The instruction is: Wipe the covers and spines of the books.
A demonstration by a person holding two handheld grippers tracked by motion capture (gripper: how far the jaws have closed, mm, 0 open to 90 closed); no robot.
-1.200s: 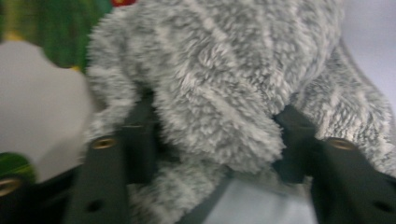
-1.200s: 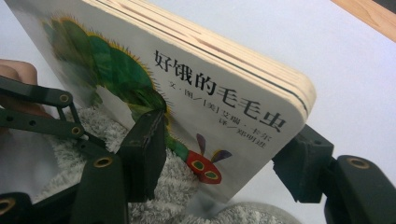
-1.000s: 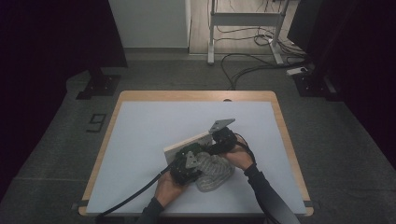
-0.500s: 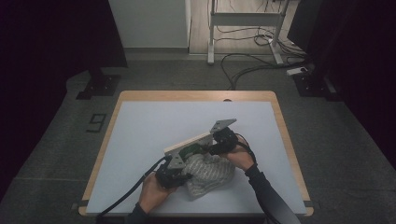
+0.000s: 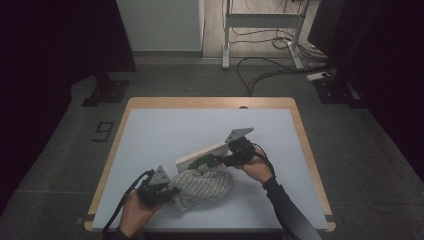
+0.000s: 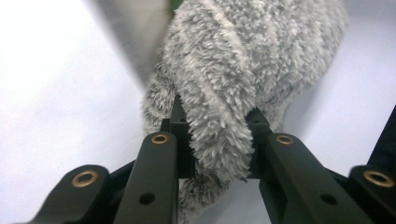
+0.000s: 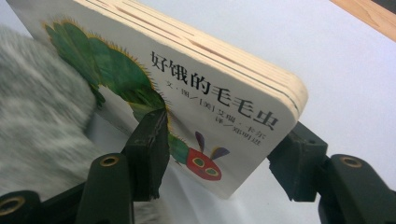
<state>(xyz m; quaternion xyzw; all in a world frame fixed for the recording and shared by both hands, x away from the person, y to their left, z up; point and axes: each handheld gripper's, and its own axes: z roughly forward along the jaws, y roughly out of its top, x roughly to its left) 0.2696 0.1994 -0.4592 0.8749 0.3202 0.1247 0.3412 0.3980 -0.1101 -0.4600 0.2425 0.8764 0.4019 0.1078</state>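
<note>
A fuzzy grey-and-white striped cloth point(image 5: 202, 189) lies bunched near the table's front. My left gripper point(image 5: 169, 192) is shut on the cloth's left end, and in the left gripper view the cloth point(image 6: 247, 60) bulges between the pads of my left gripper point(image 6: 217, 135). A thick board book point(image 5: 202, 156) with a green caterpillar on its cover stands tilted just behind the cloth. My right gripper point(image 5: 225, 160) is shut on its right end. In the right gripper view the book point(image 7: 187, 79) sits between the pads of my right gripper point(image 7: 219, 149), with the cloth point(image 7: 37, 116) at its left.
The white table top has a wooden rim point(image 5: 120, 145). On the floor beyond it lie cables point(image 5: 260, 65), next to a metal stand point(image 5: 260, 30) and a dark base point(image 5: 105, 90).
My left gripper has moved left and toward the table's front edge, drawing the cloth out with it. The right gripper and the book have stayed put.
</note>
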